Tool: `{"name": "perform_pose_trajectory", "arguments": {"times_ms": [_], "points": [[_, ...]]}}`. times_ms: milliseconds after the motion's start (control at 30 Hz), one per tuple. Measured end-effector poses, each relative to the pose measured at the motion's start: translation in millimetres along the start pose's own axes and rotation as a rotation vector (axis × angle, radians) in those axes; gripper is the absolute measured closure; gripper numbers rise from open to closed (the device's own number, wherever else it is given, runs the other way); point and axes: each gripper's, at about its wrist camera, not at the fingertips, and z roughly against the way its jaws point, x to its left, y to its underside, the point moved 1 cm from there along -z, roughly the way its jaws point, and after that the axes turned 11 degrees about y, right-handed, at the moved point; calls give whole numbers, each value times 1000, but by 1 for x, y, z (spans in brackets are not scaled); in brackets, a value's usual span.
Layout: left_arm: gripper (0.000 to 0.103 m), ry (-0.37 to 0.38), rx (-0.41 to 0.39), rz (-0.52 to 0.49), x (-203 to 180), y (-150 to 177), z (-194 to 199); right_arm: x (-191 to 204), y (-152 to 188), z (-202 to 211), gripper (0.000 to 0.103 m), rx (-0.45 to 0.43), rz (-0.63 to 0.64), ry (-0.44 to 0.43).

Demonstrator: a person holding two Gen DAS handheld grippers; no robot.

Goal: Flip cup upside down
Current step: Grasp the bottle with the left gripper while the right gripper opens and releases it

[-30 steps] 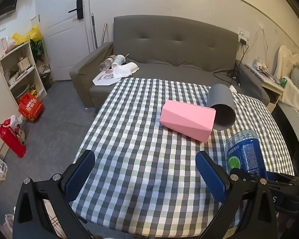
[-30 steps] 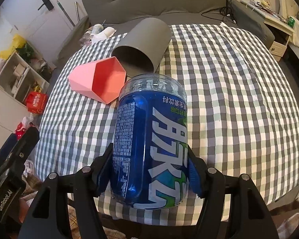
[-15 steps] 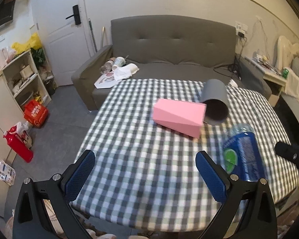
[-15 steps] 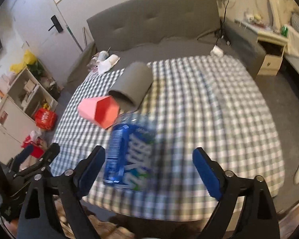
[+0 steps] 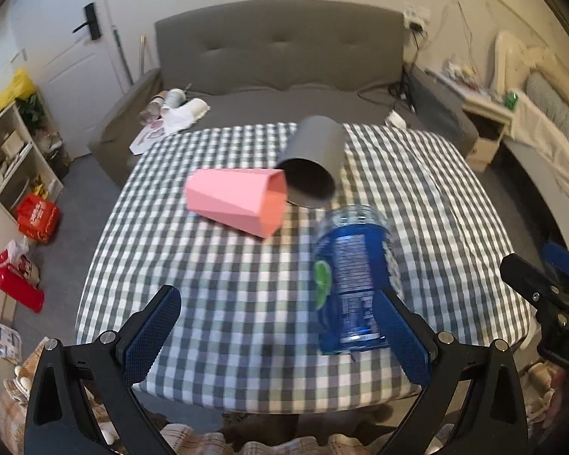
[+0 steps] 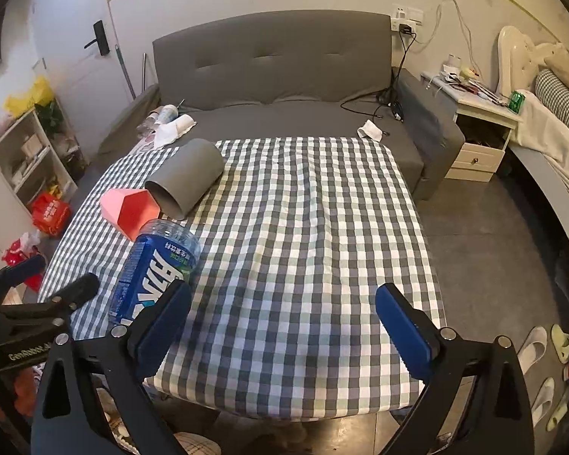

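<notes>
A blue labelled plastic cup (image 5: 351,276) (image 6: 157,269) stands on the checked table (image 5: 227,303) near its front edge, clear ribbed end up, with nothing holding it. My left gripper (image 5: 275,303) hangs open above the front edge, its right finger just in front of the cup. My right gripper (image 6: 284,299) is open too, with the cup just past its left finger. A pink faceted cup (image 5: 235,199) (image 6: 131,210) and a grey cup (image 5: 315,155) (image 6: 187,178) lie on their sides behind it, mouths toward me.
A grey sofa (image 6: 273,76) with cups and papers on its seat stands behind the table. Shelves (image 5: 11,159) and red bags are on the left, a nightstand (image 6: 481,132) and bed on the right, slippers (image 6: 542,349) on the floor.
My right gripper opened, let go of the blue cup and drew back and right. The cup now stands free on the table. The left gripper shifted its view slightly right.
</notes>
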Motion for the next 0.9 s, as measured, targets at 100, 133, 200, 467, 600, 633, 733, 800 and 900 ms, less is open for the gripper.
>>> {"name": "perform_pose_trajectory", "arguments": {"times_ms": [100,133,200,467,600,633,733,800,900], "points": [[0,6,38,-19,-11,-8,-10,-7,-2,-1,4,-6,0,10],[0,11,53,-23,-14,-11,-14,-9,-2,-2,3,-6,-4,12],[0,25,88,-28,-18,-16,-23,-15,-4,-5,3,-4,-23,11],[0,57,207,-44,-25,-38,-63,-26,-8,-24,3,33,-71,2],[0,66,280,-30,-25,-46,-86,-22,-11,-37,3,54,-63,1],[0,70,290,-26,-24,-47,-90,-21,-12,-40,3,58,-62,0],[0,85,326,-15,-23,-48,-101,-20,-16,-48,3,70,-63,0],[0,95,339,-15,-23,-48,-106,-19,-18,-53,3,75,-64,0],[1,126,360,-4,-22,-50,-113,-16,-20,-59,3,85,-60,5]]}}
